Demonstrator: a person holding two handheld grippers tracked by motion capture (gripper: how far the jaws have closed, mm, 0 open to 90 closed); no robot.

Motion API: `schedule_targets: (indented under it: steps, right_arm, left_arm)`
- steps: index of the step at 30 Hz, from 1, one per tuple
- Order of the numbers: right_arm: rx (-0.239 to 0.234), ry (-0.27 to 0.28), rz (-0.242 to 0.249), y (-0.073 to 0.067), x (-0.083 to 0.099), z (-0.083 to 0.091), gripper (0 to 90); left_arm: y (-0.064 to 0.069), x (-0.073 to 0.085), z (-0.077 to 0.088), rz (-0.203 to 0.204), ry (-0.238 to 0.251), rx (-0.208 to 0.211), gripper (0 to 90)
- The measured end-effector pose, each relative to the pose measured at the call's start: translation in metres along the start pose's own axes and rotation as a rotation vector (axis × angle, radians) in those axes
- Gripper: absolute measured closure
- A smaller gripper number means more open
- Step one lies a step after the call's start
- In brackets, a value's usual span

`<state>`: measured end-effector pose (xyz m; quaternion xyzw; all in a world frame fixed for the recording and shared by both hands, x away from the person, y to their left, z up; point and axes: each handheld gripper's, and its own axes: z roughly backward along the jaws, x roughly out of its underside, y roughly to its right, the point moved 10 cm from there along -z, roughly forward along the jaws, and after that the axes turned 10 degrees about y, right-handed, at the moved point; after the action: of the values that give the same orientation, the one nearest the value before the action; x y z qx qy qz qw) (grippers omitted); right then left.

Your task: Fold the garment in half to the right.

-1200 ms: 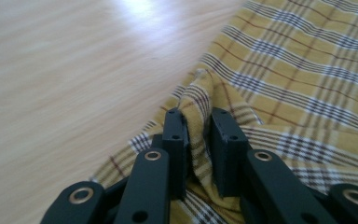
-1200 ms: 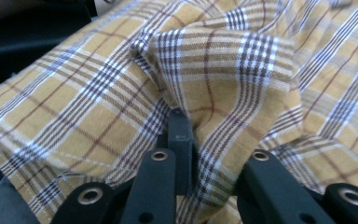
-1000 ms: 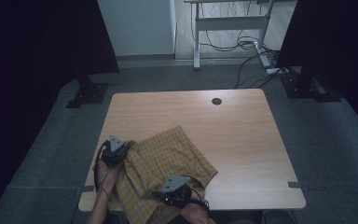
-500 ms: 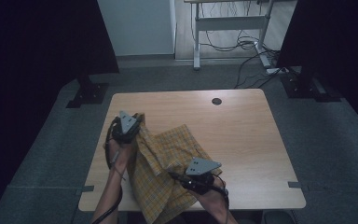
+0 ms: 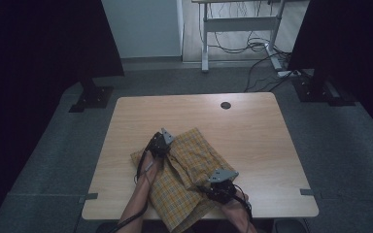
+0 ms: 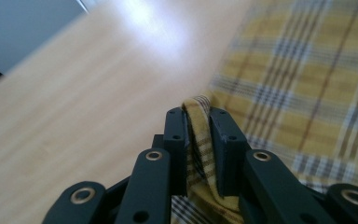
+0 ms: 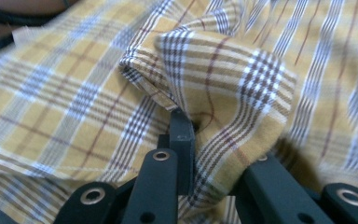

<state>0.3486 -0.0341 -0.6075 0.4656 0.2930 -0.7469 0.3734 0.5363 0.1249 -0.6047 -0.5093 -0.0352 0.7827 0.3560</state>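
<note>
Both grippers have carried the plaid cloth [image 5: 189, 179] toward twelve o'clock across the table [image 5: 252, 126]. Left gripper [image 6: 198, 121] and right gripper [image 7: 200, 126] each pinch a fold, mid-fold step; next, lay edges flat before releasing.

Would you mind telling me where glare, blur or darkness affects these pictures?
High view: dim, with black panels at both sides; a soft sheen lies on the far table. Left gripper view: a bright glare patch on the wood, the background blurred, the jaws sharp on the cloth fold. Right gripper view: evenly lit, the plaid soft toward the edges.
</note>
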Motion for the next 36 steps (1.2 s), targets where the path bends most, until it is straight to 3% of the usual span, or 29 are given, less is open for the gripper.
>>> schedule_targets:
  steps: [2, 8, 18, 22, 25, 28, 29, 30, 31, 32, 33, 34, 36]
  right_arm:
    - [-0.014, -0.005, -0.015, -0.001, 0.007, -0.004, 81.1]
    - [-0.021, -0.027, 0.026, -0.016, 0.009, -0.012, 81.0]
    - [-0.101, -0.040, 0.075, -0.058, 0.005, -0.035, 80.8]
    - [-0.146, -0.048, 0.098, -0.081, 0.001, -0.048, 80.7]
    - [-0.168, -0.049, 0.107, -0.092, -0.001, -0.056, 80.7]
    - [-0.178, -0.048, 0.112, -0.098, -0.002, -0.059, 80.7]
    - [-0.179, -0.043, 0.118, -0.101, -0.005, -0.061, 80.8]
    - [-0.179, -0.043, 0.118, -0.101, -0.005, -0.061, 80.8]
    - [-0.168, -0.026, 0.140, -0.105, -0.014, -0.059, 81.4]
    - [-0.168, -0.026, 0.140, -0.105, -0.014, -0.059, 81.4]
    - [-0.160, 0.015, 0.168, -0.108, -0.031, -0.053, 82.1]
    - [-0.160, 0.015, 0.168, -0.108, -0.031, -0.053, 82.1]
    - [-0.162, 0.065, 0.177, -0.112, -0.054, -0.045, 82.5]
  left_arm:
    - [0.001, 0.003, 0.001, 0.014, 0.008, -0.001, 78.1]
    - [-0.002, 0.014, 0.014, 0.035, 0.007, 0.000, 78.2]
    - [-0.021, 0.047, 0.049, 0.094, 0.005, 0.001, 78.2]
    - [-0.030, 0.059, 0.062, 0.124, 0.001, 0.008, 78.2]
    - [-0.037, 0.069, 0.071, 0.154, -0.001, 0.007, 78.2]
    - [-0.041, 0.072, 0.075, 0.155, 0.005, 0.002, 78.5]
    - [-0.049, 0.070, 0.082, 0.108, 0.053, -0.035, 80.0]
    - [-0.049, 0.070, 0.082, 0.108, 0.053, -0.035, 81.1]
    - [-0.060, 0.061, 0.091, 0.115, 0.116, -0.062, 82.0]
    - [-0.060, 0.061, 0.091, 0.115, 0.116, -0.062, 82.8]
    - [-0.072, 0.046, 0.103, 0.116, 0.174, -0.088, 83.4]
    - [-0.072, 0.046, 0.103, 0.116, 0.174, -0.088, 83.7]
    - [-0.084, 0.027, 0.117, 0.103, 0.229, -0.119, 83.9]
